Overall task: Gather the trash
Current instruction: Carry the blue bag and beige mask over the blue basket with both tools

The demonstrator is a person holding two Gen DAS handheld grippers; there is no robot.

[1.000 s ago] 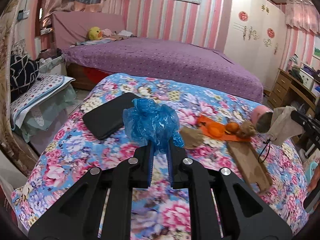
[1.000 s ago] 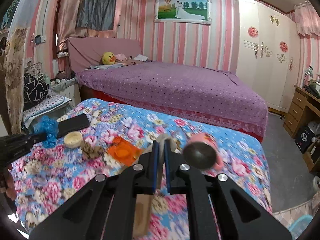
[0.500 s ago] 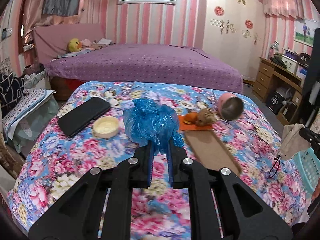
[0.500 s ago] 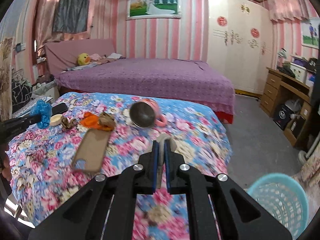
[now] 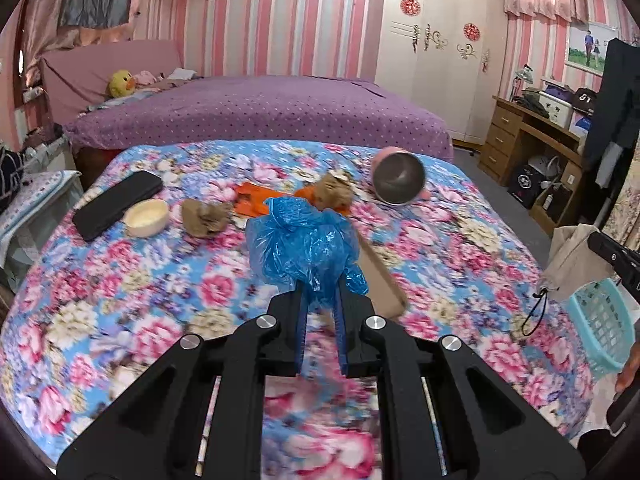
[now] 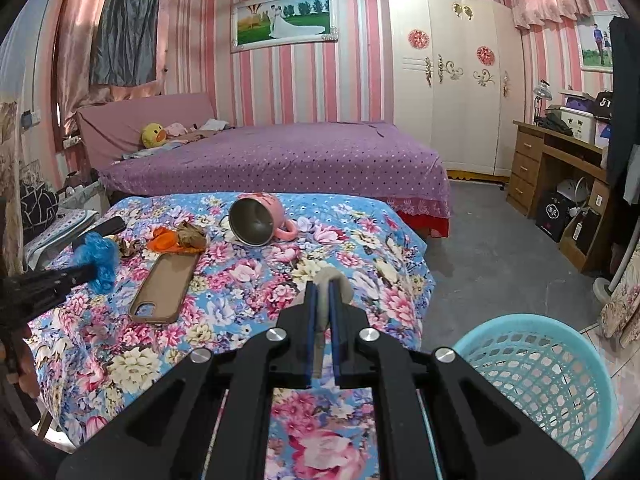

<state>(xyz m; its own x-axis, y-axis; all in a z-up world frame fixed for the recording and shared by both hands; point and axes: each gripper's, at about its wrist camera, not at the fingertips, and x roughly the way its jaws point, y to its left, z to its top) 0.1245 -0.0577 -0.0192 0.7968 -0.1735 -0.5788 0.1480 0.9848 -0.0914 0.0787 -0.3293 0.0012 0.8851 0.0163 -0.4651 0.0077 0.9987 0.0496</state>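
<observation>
Left wrist view: The left gripper (image 5: 320, 300) clamps a crumpled blue bag (image 5: 304, 248) above the floral bedspread (image 5: 120, 288).
Hidden there: The bag covers much of the brown phone case (image 5: 384, 280) and part of the orange wrapper (image 5: 252, 202); the near bedspread is blurred.
Cut off: At the right edge, the right gripper (image 5: 600, 246) pinches a beige cloth (image 5: 572, 256); only part of the basket (image 5: 600, 328) shows.

Right wrist view: The right gripper (image 6: 322, 304) is clenched on the beige cloth (image 6: 334, 280), mostly hidden between its fingers, beside the turquoise basket (image 6: 532, 368) on the floor.
Left edge: The left gripper (image 6: 86, 270) holds the bag (image 6: 98, 256); the hand (image 6: 24, 364) is barely visible.
On the bed: Pink mug (image 6: 260, 220) on its side, brown scraps (image 6: 192, 234) hard to identify.
</observation>
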